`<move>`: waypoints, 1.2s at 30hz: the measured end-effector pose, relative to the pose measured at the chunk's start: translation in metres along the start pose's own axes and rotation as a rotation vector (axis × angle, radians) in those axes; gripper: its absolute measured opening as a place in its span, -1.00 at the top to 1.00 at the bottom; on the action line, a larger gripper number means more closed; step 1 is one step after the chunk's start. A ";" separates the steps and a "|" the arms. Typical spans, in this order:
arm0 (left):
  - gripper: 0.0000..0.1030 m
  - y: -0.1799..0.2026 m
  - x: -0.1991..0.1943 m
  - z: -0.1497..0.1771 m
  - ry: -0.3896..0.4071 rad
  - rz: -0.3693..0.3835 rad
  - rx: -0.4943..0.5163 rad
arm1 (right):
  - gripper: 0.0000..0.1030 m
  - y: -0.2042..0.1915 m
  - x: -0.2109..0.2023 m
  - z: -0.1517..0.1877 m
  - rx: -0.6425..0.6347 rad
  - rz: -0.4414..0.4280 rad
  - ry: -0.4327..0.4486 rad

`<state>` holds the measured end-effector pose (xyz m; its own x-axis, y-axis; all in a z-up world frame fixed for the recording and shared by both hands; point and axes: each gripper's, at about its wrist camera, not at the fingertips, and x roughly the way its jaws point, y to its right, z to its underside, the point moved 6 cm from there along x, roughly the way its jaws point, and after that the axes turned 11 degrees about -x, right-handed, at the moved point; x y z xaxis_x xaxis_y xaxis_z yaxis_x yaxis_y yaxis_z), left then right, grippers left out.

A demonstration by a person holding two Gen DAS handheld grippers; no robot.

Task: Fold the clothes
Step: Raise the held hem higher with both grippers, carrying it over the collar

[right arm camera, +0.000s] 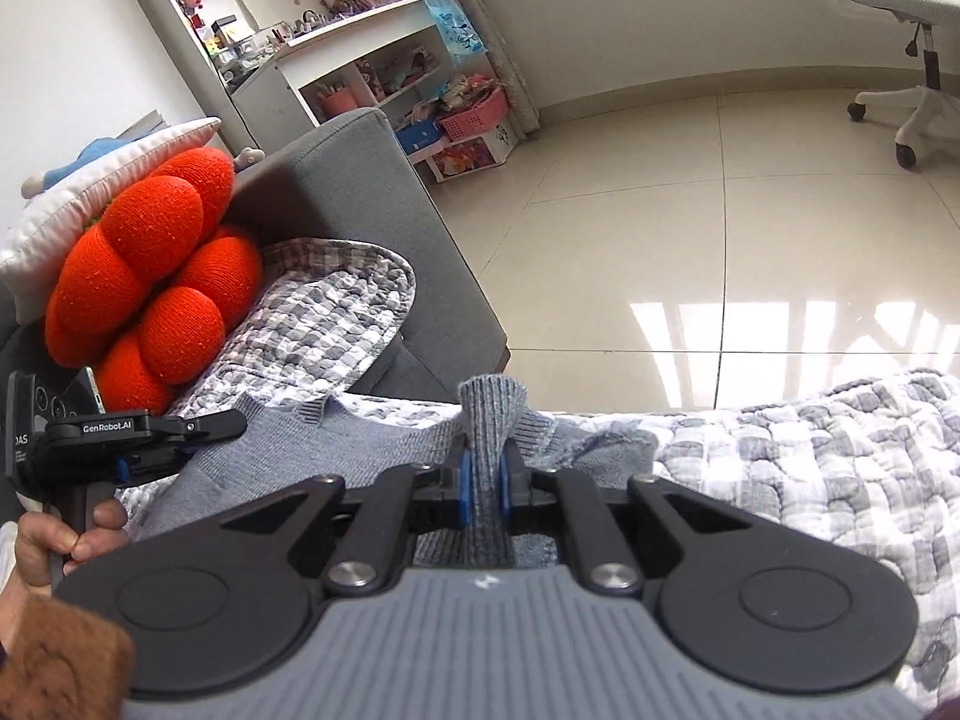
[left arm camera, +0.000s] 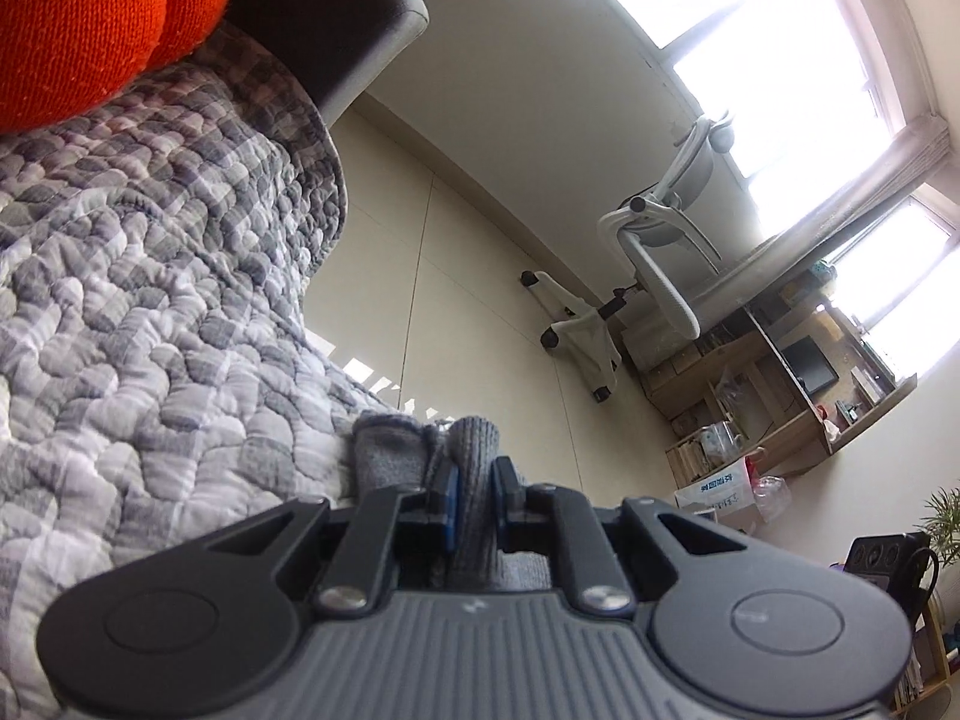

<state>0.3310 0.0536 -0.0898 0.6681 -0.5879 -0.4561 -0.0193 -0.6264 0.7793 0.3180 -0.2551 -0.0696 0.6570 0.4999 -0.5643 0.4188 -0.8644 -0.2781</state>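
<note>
1. Knitwear is lying across the quilted check cover [right arm camera: 840, 456] of the sofa: a grey sweater [right arm camera: 288, 450], spread near the front edge, with its ribbed hem or edge bunched up at two places.
2. Both tools are gripping it: the right gripper [right arm camera: 483, 483] is pinching a ribbed fold between its blue pads, and the left gripper [left arm camera: 474, 495] is pinching another ribbed fold the same way.
3. Seen from the right wrist, the left gripper is sitting beside the orange cushion [right arm camera: 150, 282], with a hand [right arm camera: 60, 540] wrapping its handle.
4. Judging by this, the fold itself is under way, with one edge being carried over the body.
5. Next, both pinches are needing to travel level and together, laying the edge flat before letting go.
</note>
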 end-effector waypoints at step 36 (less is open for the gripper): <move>0.77 0.018 0.045 -0.007 -0.093 -0.081 0.200 | 0.76 0.014 0.010 0.003 0.130 0.122 -0.055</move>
<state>0.3660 0.0192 -0.0932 0.6019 -0.5709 -0.5583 -0.1223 -0.7568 0.6421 0.3286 -0.2629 -0.0813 0.6612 0.3902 -0.6407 0.2511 -0.9199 -0.3011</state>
